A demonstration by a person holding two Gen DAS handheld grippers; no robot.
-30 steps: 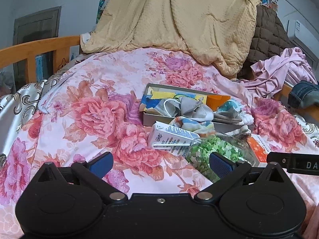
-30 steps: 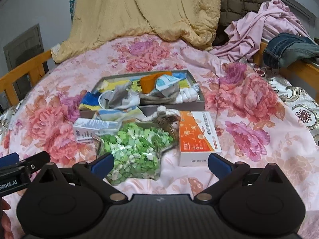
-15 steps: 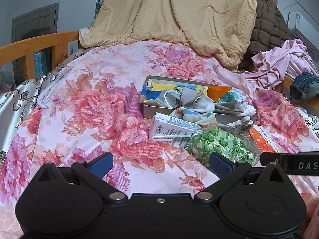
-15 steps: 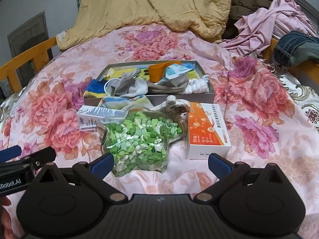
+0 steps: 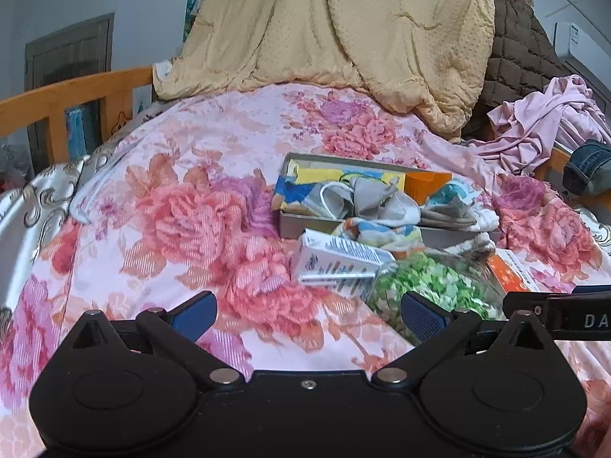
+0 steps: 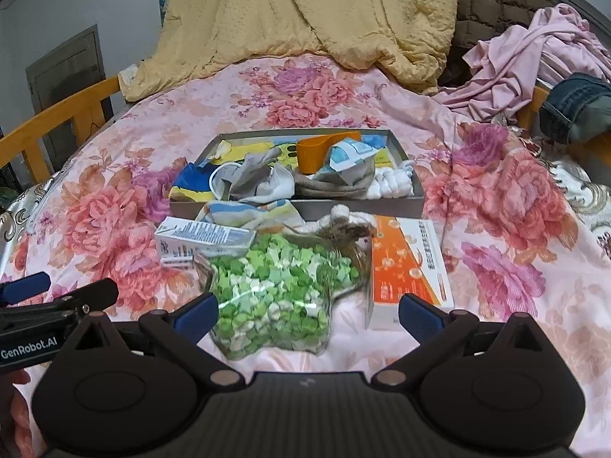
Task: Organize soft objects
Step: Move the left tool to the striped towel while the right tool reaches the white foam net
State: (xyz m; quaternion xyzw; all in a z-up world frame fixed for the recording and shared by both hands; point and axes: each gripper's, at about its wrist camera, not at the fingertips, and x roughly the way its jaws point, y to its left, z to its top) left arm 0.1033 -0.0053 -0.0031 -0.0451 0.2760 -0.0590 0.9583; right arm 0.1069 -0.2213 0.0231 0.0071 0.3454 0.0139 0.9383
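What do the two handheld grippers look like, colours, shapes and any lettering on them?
Both match: a matte black body with two rounded lobes, silver pivot pins and angled black linkage arms ending in blue pads. The left gripper has a smooth top plate with one small screw; its side reads "GenRobot.AI" in white, seen from the right wrist view. The right gripper has a ribbed top plate; its side shows white letters "DA", cut off.
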